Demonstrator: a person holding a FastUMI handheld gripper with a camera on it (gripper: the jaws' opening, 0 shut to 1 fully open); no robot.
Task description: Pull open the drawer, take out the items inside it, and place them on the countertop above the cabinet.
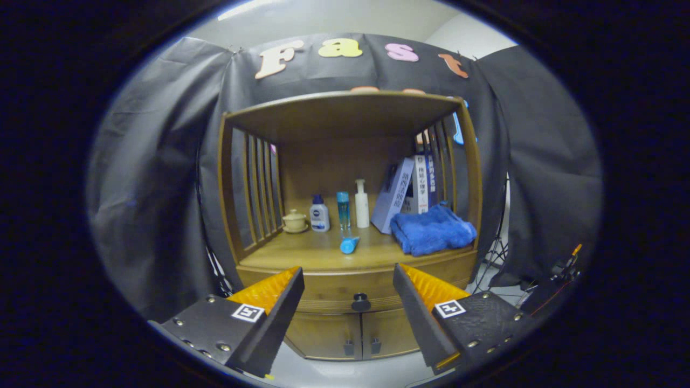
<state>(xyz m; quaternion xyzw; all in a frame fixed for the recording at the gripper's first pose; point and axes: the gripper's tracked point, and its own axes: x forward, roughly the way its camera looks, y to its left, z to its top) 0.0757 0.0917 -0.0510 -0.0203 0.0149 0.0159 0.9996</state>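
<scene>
Bottle (319, 214): label too small to read.
Books (409, 186): cover print not legible.
Gripper (347, 270): a square marker on each spread finger.

The cabinet (345, 318) is warm brown wood with a dark round drawer knob (360, 302). On its counter (302, 253) lie a bright blue folded towel (431, 230), a light blue tube (349, 245), a white bottle (361, 205), a clear blue bottle (343, 209) and a cream lidded cup (295, 221). The books (404, 191) are pale lavender and white.

Black cloth (161, 161) drapes the booth walls behind a wooden cabinet (345, 124) with slatted sides. A pale ceiling (345, 16) carries a bright light strip (245, 8). The floor (345, 372) is light grey, and tripod legs (498, 253) stand beside the cabinet's right edge.
</scene>
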